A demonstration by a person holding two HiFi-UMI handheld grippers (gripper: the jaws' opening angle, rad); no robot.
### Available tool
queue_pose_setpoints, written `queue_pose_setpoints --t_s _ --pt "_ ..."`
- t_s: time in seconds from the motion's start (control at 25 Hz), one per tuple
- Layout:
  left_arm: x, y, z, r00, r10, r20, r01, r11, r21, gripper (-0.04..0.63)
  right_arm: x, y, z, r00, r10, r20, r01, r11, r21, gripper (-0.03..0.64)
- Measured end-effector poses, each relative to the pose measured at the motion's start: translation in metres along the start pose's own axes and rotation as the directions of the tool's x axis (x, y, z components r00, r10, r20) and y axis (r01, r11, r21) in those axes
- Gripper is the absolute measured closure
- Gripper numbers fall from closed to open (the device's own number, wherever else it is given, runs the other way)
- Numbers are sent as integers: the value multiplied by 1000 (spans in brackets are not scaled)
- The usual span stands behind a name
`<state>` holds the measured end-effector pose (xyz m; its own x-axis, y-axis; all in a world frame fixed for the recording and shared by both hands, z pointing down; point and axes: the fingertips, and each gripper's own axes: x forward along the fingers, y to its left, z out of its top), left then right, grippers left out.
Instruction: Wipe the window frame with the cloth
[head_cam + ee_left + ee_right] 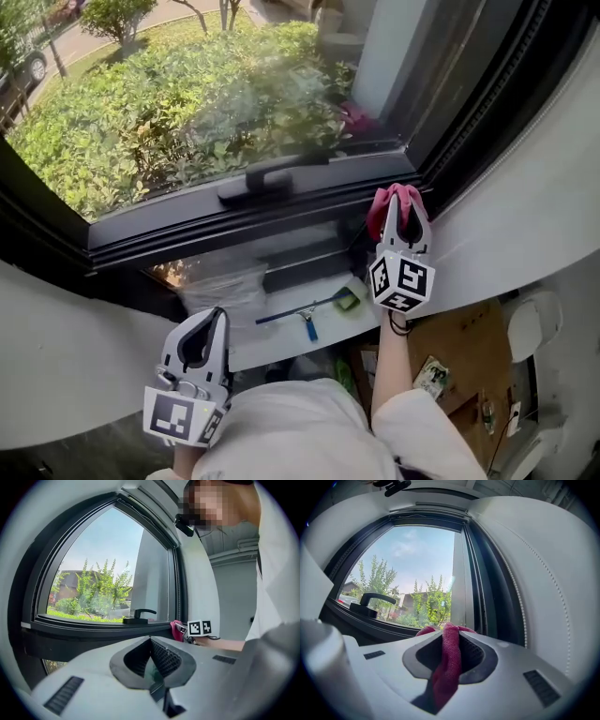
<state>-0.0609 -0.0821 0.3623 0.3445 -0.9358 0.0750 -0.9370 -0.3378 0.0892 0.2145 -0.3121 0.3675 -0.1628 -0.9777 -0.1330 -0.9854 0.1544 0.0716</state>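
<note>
Crimson woven cloth (446, 667), bunched into a fold, sits pinched between the jaws of the grey plastic right gripper (449, 638). Its free edge bulges past the tips at the lower right corner of the black metal window frame (234, 225). We judge the step in hand to be a pass along the bottom rail. To do it well, we would keep the fold pressed flat on the rail and draw it steadily leftward toward the black lever handle (272, 176). We would also work it into the corner groove, where dirt likely gathers, without letting the hard jaw tips scrape the frame. Whether the cloth touches the rail we cannot tell from these views. The right jaws clamp down on the fabric, parted only by its thickness. The grey plastic left gripper (214, 323) hangs low, well apart from the frame, its jaws drawn together on nothing.
</note>
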Motion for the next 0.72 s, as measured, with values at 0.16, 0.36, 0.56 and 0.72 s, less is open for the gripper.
queue_pose_setpoints --t_s 0.16,0.36,0.56,0.72 --pt "0 -2 -1 1000 -25 10 25 1000 8 587 0 5 0 1000 4 -2 -4 1000 -4 538" --pt "-1 -2 0 999 -38 16 37 999 12 586 -3 18 1 1000 15 -4 -15 1000 -7 538" --pt "-1 6 4 999 -28 28 28 999 18 586 -8 31 3 1000 19 2 -19 1000 -8 538" --pt "2 10 6 999 -38 32 38 999 20 586 -10 40 4 1000 27 0 -27 999 -22 538"
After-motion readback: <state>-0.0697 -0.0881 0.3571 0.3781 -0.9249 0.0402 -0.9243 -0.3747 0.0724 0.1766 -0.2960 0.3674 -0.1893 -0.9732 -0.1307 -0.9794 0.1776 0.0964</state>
